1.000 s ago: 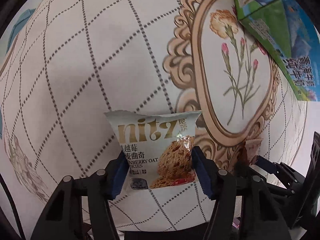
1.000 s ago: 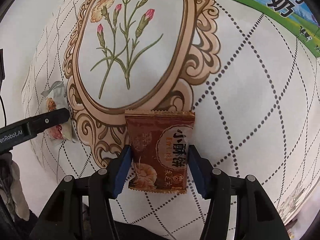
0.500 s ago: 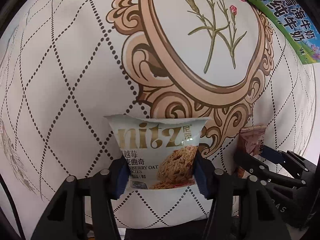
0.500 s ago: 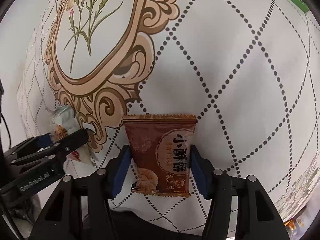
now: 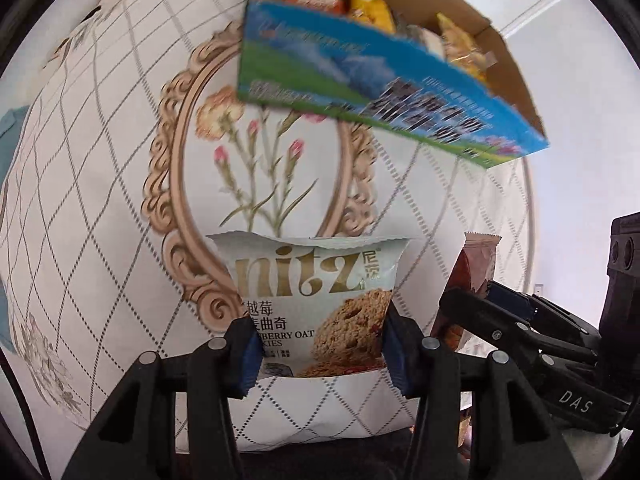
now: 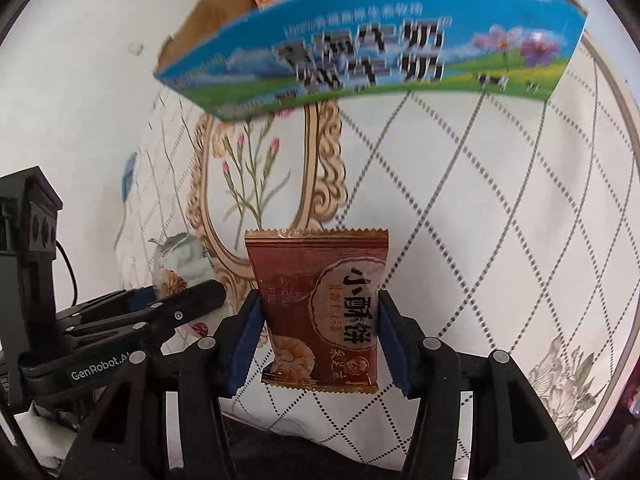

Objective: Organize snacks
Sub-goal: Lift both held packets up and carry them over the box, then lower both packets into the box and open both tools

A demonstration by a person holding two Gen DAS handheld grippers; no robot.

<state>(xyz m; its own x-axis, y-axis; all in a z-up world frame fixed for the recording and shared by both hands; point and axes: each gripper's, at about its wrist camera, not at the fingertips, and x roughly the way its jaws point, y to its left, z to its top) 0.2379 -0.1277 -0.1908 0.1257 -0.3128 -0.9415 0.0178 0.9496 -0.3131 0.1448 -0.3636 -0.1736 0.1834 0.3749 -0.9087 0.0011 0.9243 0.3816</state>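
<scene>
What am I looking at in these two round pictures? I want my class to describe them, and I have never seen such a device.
There is no robot here: a person holds a pair of black hand-held tongs with blue pads in each hand. Each picture comes from a wide-angle camera mounted on one pair, looking along its fingers.

In the left-hand view, the left tongs grip a pale cranberry oat cookie packet. In the right-hand view, the right tongs grip a reddish-brown foil biscuit packet. Each camera also catches the other pair at its edge.

Below lies a white quilted cloth with a printed flower frame. Ahead stands an open blue and green cardboard box already holding several snacks.
</scene>
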